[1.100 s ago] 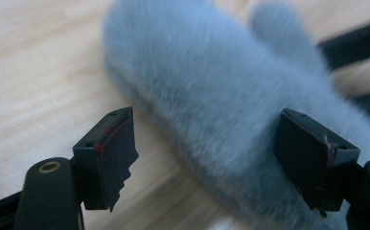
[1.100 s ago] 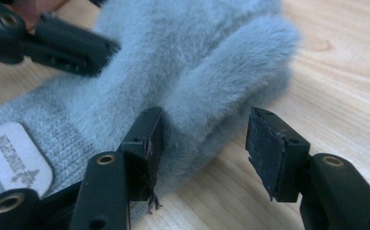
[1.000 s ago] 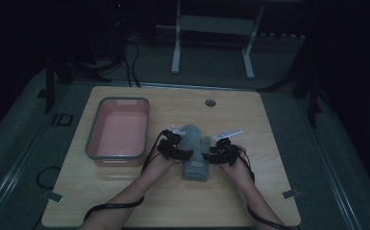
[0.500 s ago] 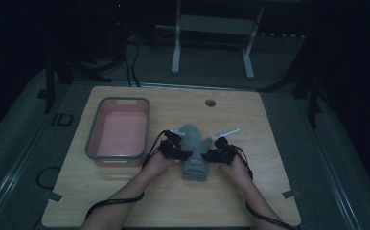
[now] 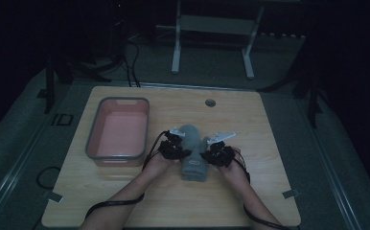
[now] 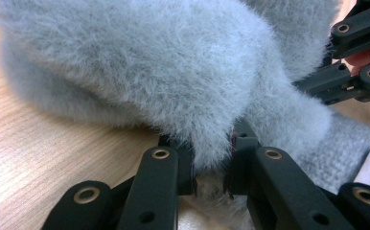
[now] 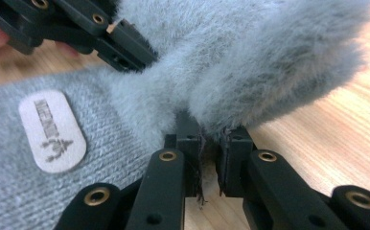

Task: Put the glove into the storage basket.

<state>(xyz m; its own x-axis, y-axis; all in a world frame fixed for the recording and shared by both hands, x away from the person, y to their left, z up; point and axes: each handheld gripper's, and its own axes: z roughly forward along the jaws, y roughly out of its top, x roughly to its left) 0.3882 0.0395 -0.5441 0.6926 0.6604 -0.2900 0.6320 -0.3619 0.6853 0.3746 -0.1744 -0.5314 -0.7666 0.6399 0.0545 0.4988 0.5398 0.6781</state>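
Observation:
A grey knitted hat with a fluffy fur part lies on the wooden table, just right of the pink tub. My left gripper is at its left side and my right gripper at its right. In the left gripper view the left gripper pinches a tuft of grey fur; its jaws have just been closing on it. In the right gripper view the right gripper has likewise just closed on the fur, beside the knit and its pale label.
A pink tub with a grey rim stands at the table's left. A small round grommet sits near the far edge. Cables trail from both grippers off the front edge. Beyond the table stands a metal frame.
Both hands keep their places at the hat's two sides; no clear shift shows in the high view.

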